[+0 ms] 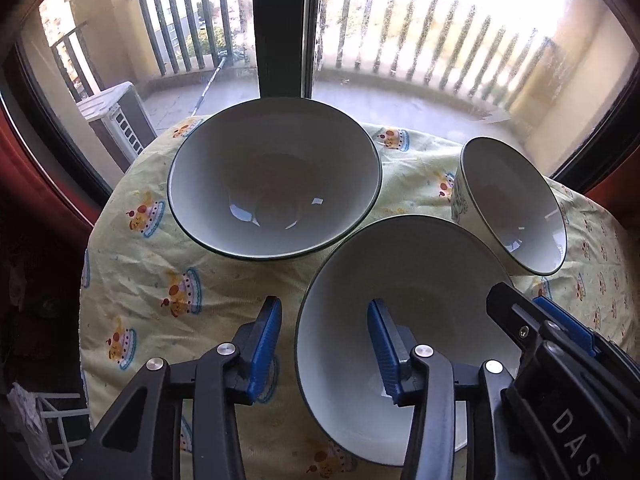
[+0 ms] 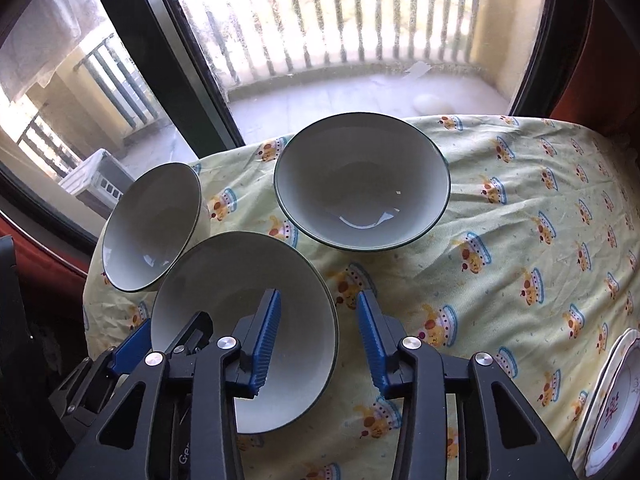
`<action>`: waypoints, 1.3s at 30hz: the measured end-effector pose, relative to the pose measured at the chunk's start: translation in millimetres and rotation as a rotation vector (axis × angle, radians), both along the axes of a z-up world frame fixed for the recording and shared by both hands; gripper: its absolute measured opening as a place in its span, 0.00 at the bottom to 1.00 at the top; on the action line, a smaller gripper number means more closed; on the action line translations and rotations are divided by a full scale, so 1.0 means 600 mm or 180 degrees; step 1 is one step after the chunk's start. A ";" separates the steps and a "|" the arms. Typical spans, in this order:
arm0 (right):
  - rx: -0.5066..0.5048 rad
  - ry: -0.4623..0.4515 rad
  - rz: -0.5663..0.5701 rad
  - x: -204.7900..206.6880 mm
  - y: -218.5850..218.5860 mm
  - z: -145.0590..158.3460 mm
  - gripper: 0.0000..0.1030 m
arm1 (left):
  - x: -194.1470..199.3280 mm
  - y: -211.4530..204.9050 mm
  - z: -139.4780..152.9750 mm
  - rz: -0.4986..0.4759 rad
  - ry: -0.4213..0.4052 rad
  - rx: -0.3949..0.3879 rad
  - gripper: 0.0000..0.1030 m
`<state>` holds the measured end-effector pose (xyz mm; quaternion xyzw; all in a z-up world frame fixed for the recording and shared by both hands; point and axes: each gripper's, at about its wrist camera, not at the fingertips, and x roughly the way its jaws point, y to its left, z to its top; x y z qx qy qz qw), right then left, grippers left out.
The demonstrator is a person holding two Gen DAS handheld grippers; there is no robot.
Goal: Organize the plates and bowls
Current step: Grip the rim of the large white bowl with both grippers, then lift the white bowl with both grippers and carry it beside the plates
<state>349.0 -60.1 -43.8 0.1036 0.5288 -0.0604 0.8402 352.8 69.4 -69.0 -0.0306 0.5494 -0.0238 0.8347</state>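
Both grippers straddle the near bowl (image 1: 400,280): L gripper (image 1: 326,344) has its rim between part-open fingers, R gripper (image 2: 318,340) the opposite rim. Pads not visibly pressing, nothing held. Big bowl (image 1: 274,180) sits just behind it. Only R view shows the patterned plate (image 2: 612,400), far right of it.

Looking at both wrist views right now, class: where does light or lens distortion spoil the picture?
Left wrist view: window backlight washes out the upper right; near bowl stays sharp. Right wrist view: railing glares white, bowls show small glints, and the fisheye bends the window frame and the table edge.
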 end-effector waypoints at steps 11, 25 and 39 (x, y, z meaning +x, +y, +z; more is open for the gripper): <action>-0.0041 0.0134 0.0081 0.025 0.002 -0.023 0.19 | 0.009 -0.017 -0.006 -0.0093 0.0065 0.0149 0.31; 0.0065 0.0113 0.0165 -0.034 -0.038 0.002 0.18 | -0.058 -0.050 0.020 0.0019 0.0062 0.0204 0.31; 0.0136 0.0100 0.0325 -0.176 -0.121 0.033 0.18 | -0.195 -0.140 0.050 0.0090 0.0060 0.0250 0.31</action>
